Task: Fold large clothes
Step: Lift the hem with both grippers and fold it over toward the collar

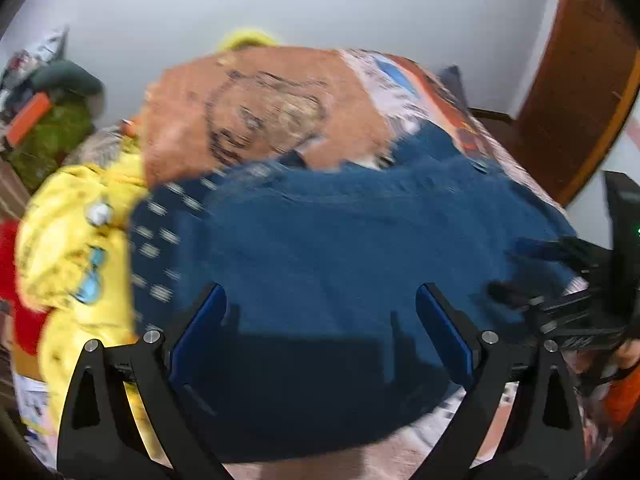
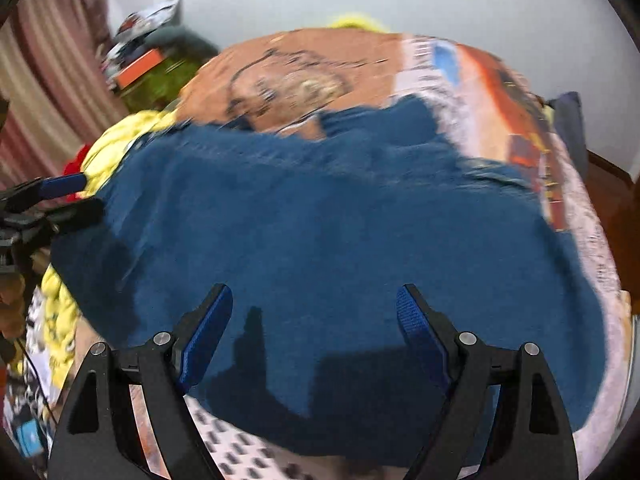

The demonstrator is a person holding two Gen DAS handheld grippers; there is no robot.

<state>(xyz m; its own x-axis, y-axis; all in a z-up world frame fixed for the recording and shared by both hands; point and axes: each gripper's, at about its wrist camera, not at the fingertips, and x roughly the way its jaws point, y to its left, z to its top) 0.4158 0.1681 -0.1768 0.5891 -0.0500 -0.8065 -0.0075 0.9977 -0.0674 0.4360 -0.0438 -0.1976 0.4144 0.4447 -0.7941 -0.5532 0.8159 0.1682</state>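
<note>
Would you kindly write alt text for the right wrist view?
A blue garment lies spread on a bed with a patterned orange cover. The open right gripper hovers above it, empty. Yellow clothing and the left gripper show at the left edge.

1. The left wrist view looks forward and steeply down between the left claw (image 1: 320,300) onto the blue garment (image 1: 340,248) on the bed (image 1: 272,92), from close above, blurred.
2. The right wrist view looks the same way past the right claw (image 2: 314,300), equally close.
3. Both share the garment, the bedcover, the yellow clothes (image 1: 76,240) and the white wall (image 1: 360,12); each catches the other claw at its edge.
</note>
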